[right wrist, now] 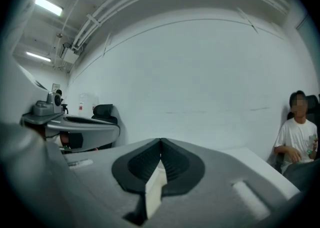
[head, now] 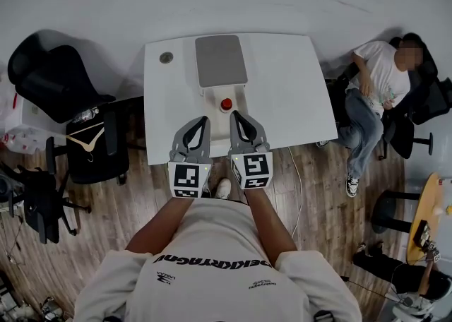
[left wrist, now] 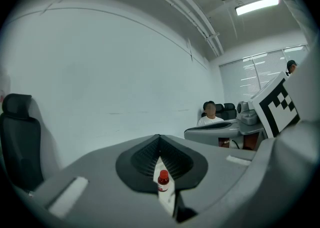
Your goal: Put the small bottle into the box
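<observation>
Your right gripper (head: pixel 236 114), jaws shut and empty, is nearer the upright bottle (head: pixel 226 104), just ahead and slightly left.

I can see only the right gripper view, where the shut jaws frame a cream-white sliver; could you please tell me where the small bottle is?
Observer: The small red-capped bottle stands upright on the white table, just on the near side of the white box with a grey top.
Operator: Thank you. Is the left gripper holding anything?
Observer: No, the left gripper is shut and empty; its view frames the bottle beyond the jaws.
Operator: How does my gripper sit relative to the bottle?
Observer: From the head view, the bottle lies between the two gripper tips, nearer the right gripper.
</observation>
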Action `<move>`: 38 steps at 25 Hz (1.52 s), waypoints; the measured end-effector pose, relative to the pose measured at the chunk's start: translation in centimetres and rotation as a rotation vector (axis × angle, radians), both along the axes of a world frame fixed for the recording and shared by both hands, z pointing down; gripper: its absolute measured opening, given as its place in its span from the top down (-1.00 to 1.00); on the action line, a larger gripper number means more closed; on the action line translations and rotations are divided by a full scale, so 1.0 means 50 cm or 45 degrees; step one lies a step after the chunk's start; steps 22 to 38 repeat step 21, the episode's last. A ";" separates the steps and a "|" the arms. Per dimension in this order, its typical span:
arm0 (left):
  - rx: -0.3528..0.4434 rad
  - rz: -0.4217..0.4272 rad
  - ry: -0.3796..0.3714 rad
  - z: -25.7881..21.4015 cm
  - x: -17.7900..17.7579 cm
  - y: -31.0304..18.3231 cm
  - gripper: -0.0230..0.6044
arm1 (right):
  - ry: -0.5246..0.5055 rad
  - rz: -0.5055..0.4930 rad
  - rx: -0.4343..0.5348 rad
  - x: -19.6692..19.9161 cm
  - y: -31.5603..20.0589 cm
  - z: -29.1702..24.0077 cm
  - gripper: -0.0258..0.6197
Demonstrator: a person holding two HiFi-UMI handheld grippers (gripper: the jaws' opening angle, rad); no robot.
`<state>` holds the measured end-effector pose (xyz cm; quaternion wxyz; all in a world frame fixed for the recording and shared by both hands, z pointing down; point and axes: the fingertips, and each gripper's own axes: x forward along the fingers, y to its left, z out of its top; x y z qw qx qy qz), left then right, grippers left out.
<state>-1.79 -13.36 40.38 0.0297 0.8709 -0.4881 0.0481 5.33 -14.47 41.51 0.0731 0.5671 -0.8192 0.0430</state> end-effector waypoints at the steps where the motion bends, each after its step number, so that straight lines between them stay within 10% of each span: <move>1: 0.002 -0.001 0.002 -0.001 -0.001 -0.001 0.91 | -0.002 0.001 0.005 0.001 0.000 -0.004 0.95; 38: 0.028 -0.007 0.020 -0.020 0.009 -0.015 0.91 | 0.005 -0.065 0.068 -0.006 0.008 -0.048 0.95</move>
